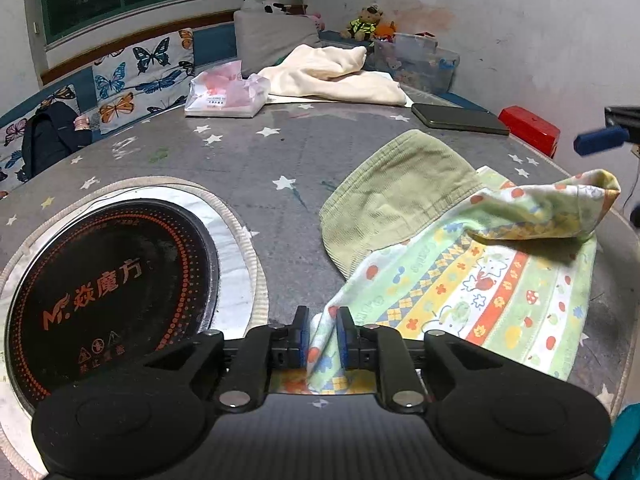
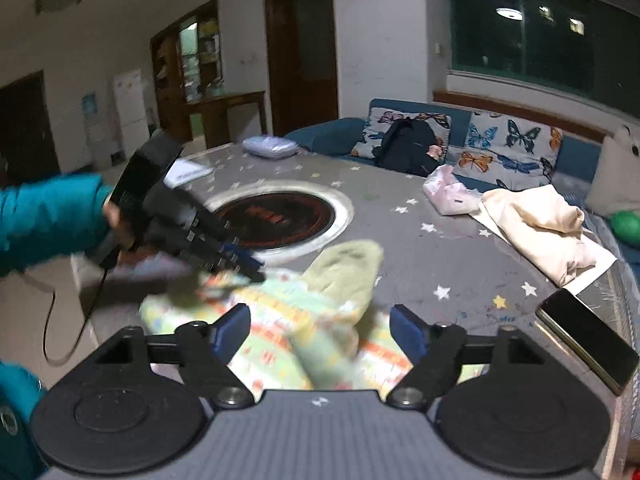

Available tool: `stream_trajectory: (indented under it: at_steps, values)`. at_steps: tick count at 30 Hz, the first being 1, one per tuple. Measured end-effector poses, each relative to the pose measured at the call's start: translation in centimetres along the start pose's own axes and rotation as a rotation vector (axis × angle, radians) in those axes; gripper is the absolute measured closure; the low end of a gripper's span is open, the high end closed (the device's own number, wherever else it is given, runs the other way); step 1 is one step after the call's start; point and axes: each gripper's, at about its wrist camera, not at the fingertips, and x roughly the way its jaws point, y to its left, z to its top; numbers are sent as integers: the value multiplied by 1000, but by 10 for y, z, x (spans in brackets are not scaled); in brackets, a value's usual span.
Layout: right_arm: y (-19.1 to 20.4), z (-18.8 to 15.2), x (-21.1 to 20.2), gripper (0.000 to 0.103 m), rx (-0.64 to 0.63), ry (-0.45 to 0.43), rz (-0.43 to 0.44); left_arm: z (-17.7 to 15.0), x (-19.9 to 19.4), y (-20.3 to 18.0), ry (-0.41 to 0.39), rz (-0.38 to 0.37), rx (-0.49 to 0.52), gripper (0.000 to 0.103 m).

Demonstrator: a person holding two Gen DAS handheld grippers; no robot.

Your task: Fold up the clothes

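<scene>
The garment (image 1: pixel 472 280) lies on the grey starred table (image 1: pixel 248 160), to the right of the round black cooktop (image 1: pixel 108 288). Its long axis runs from the near edge, at the left gripper (image 1: pixel 323 334), away and rightward toward a raised, folded-over corner on the far right. It is a small pale-green piece printed with yellow and orange stripes, flowers, mushrooms and cartoon animals. A plain olive ribbed part lies at its far left, spread flat on the table.

The left gripper is clamped on the garment's near corner, cloth bunched between its blue pads (image 1: pixel 344 336). The right gripper (image 2: pixel 320 332) hangs over the garment with its jaws wide apart, holding nothing; that view is motion-blurred.
</scene>
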Motion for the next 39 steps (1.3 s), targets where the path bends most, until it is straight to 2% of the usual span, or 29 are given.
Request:
stream_trajectory:
  at_steps: [5, 8, 13, 18, 23, 24, 26, 29, 30, 37, 39]
  values:
    - [-17, -12, 32, 20, 0, 45, -108, 0, -2, 0, 4, 27, -3, 82]
    - [-42, -15, 54, 20, 43, 64, -205, -1, -2, 1, 7, 41, -8, 81]
    - [-79, -28, 77, 20, 147, 109, -384, -3, -2, 5, 8, 61, -20, 72]
    - [-77, -30, 67, 20, 177, 74, -430, -4, -8, 11, -2, 95, -42, 68]
    - [-55, -11, 43, 23, 188, -48, -414, 2, -23, 12, -45, 149, -84, 70]
    - [-51, -8, 40, 27, 187, -68, -402, 4, -27, 11, -56, 158, -91, 70]
    - [-43, -3, 36, 32, 202, -89, -328, 8, -33, 2, -84, 127, -112, 72]
    - [-31, -4, 43, 35, 178, -63, -225, 12, -33, -17, -103, 26, -127, 72]
    - [-31, -5, 47, 38, 180, -48, -211, 13, -28, -21, -96, 14, -131, 72]
    - [-53, -29, 71, 46, 235, 49, -222, 18, 9, -45, -43, -72, -156, 72]
    - [-62, -38, 70, 49, 256, 64, -239, 16, 16, -37, -36, -55, -175, 74]
